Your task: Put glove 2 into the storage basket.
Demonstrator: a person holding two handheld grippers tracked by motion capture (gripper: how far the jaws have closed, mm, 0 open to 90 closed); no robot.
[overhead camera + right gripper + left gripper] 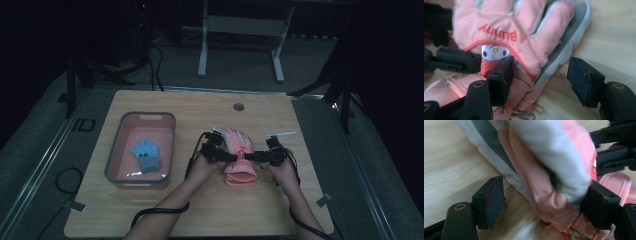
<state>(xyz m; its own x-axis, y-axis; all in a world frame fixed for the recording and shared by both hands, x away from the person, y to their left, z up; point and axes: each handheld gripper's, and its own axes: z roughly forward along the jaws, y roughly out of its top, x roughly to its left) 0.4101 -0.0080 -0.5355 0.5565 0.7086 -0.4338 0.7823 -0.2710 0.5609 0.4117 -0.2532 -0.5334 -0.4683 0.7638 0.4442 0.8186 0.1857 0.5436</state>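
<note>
Lying near the middle of a wooden table (150, 215), well back from its edges with bare wood all around, is a pink glove (239, 156). It is padded, with grey palm panels and a small cartoon face below red lettering. The left gripper (231, 157) and right gripper (248, 157) meet at its wrist, jaws spread wide around the fabric without clamping. Further left, a pink basket (114, 150) holds a blue glove (146, 154).
</note>
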